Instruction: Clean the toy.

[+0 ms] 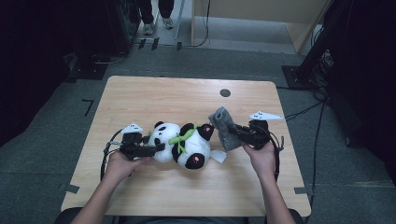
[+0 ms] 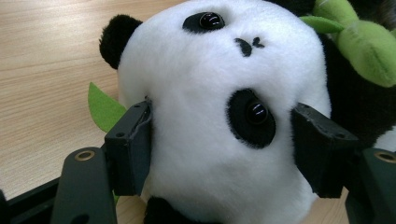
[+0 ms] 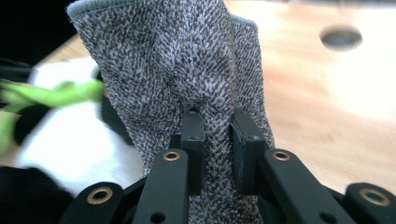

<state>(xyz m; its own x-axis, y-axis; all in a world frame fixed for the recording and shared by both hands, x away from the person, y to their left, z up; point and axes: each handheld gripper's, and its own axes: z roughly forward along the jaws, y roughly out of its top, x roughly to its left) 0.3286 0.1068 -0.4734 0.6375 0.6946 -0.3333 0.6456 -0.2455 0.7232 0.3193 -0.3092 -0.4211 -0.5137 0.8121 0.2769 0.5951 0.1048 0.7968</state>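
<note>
Plush panda (image 1: 184, 144) lying on its back at the middle of the wooden table (image 1: 154, 93) in the high view, head toward frame left, green bamboo sprig (image 1: 183, 136) across the chest. Left gripper (image 1: 156, 148) clamped on the panda's head: in the left gripper view, black jaws pressed into the white plush on either side of the face, one at lower left, the other at right beside the eye patch. Right gripper (image 1: 236, 132) pinched tight on a grey knitted sock (image 1: 225, 127), held up just right of the panda's raised foot in the high view; in the right gripper view, fabric bunched between nearly closed jaws at lower centre, sock's open cuff toward the top of the frame. Step in hand, judging by this layout: bringing the sock to a panda foot for dressing. Worth doing well by keeping the head pinned firmly so the toy cannot slide or roll, turning the cuff's opening toward the foot rather than the flat side, and approaching along the leg's own line. Grip sits low on the sock, so the mouth may hang shut; likely easier with the cuff edge hooked over the toes first, then drawn along. Risk of dragging the whole toy if pulled too hard against a soft hold.
</note>
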